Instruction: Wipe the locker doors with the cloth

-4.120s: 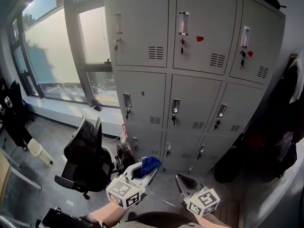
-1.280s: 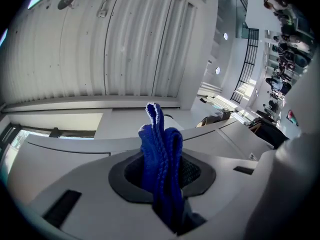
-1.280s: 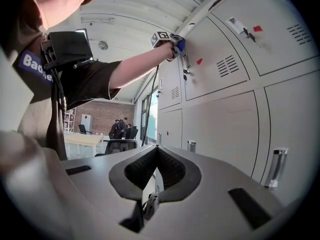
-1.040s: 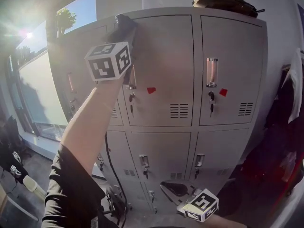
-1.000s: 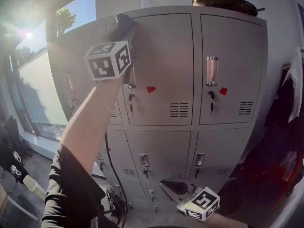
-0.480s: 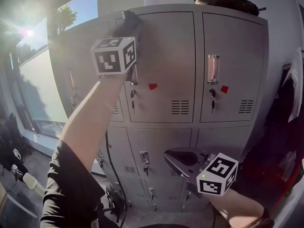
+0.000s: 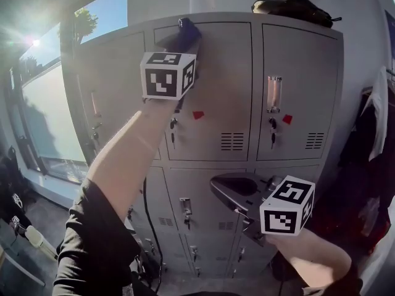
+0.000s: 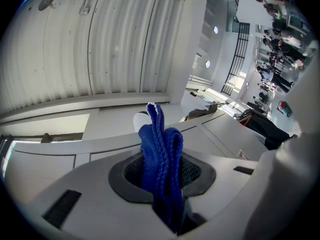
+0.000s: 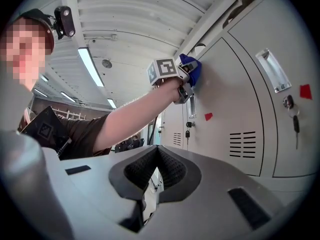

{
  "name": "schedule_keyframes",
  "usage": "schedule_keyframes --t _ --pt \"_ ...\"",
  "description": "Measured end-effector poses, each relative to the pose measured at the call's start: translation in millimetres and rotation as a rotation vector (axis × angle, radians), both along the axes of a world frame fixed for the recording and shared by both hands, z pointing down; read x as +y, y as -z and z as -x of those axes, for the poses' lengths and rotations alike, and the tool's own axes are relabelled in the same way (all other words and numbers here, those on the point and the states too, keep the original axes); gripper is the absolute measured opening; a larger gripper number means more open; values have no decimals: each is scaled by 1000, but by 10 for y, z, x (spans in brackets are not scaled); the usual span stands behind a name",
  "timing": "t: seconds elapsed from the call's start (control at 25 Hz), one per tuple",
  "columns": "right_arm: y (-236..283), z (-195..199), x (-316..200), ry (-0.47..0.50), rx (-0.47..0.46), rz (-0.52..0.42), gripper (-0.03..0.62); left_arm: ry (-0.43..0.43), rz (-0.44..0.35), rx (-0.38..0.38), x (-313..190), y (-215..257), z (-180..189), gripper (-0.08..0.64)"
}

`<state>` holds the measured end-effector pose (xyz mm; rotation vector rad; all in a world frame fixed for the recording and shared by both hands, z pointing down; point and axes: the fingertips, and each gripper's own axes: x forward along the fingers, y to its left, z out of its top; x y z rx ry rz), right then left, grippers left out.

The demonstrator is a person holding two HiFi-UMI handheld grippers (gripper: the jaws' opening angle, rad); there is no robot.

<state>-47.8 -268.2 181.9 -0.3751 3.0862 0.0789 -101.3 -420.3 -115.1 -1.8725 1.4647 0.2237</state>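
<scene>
Locker doors | left claw clamps cloth | right claw closed, empty

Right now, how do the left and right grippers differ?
The left gripper is shut on the blue cloth; the right gripper is shut on nothing. The left is up at the upper locker door's top edge; the right hangs lower, at the middle row. Both carry marker cubes.

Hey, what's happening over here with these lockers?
A person is cleaning grey lockers. Their left hand-held gripper, raised high, is clamped on a blue cloth held at the top edge of an upper locker door. The right hand-held gripper hangs lower in front of the lockers, jaws together, holding nothing.
</scene>
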Motion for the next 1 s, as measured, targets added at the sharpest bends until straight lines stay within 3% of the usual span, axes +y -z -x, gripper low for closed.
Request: schedule_keyframes --t 0.4,0.72,0.88,1.0 --pt "59 -306 36 -66 20 14 5 -100 -17 4 -73 165 -675 114" --pt "53 -544 60 -118 22 16 5 -173 -1 -57 -131 96 -1342 114" --pt "48 -580 67 -134 20 17 5 -192 14 -76 -101 41 -1467 114" --pt "34 -519 96 -121 25 14 5 -190 -12 -92 37 16 -1348 114"
